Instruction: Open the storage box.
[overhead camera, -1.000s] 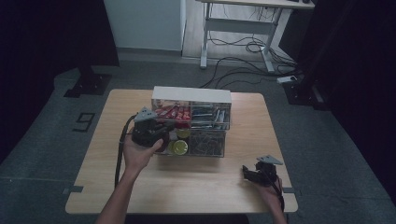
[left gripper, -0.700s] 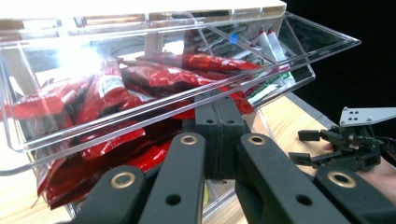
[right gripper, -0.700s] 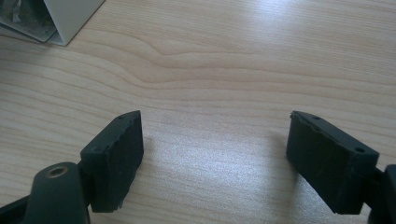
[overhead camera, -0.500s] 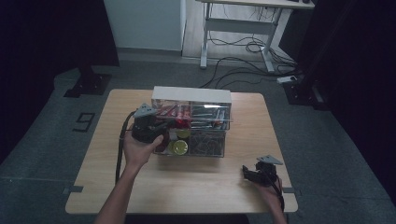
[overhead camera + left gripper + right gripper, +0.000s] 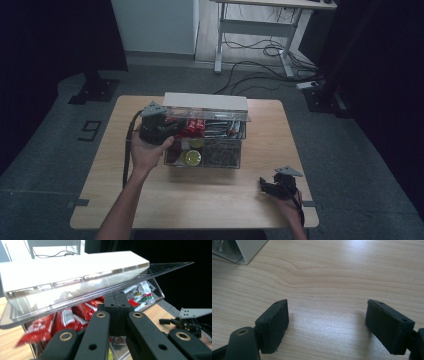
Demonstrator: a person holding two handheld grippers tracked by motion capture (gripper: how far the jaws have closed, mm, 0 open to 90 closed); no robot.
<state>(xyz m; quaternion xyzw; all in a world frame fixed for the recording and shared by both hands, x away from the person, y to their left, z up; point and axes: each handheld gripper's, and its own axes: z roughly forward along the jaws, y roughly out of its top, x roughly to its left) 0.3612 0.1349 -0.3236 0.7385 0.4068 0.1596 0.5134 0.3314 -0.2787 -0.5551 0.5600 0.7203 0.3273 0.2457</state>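
**Closed left gripper props the lid of the snack box**

The left gripper [image 5: 167, 131] has its jaws pressed fully together with nothing between them, its tip tucked just beneath the clear lid [image 5: 100, 287]. The lid tilts upward above it, seemingly lifted on the closed jaws as on a wedge. Directly ahead and below the tip lie red snack packets [image 5: 62, 317] inside the clear box [image 5: 205, 145]. The right gripper [image 5: 325, 325] rests low over bare surface [image 5: 342, 272], jaws spread wide and empty, well apart from the box, likely waiting to reach in.
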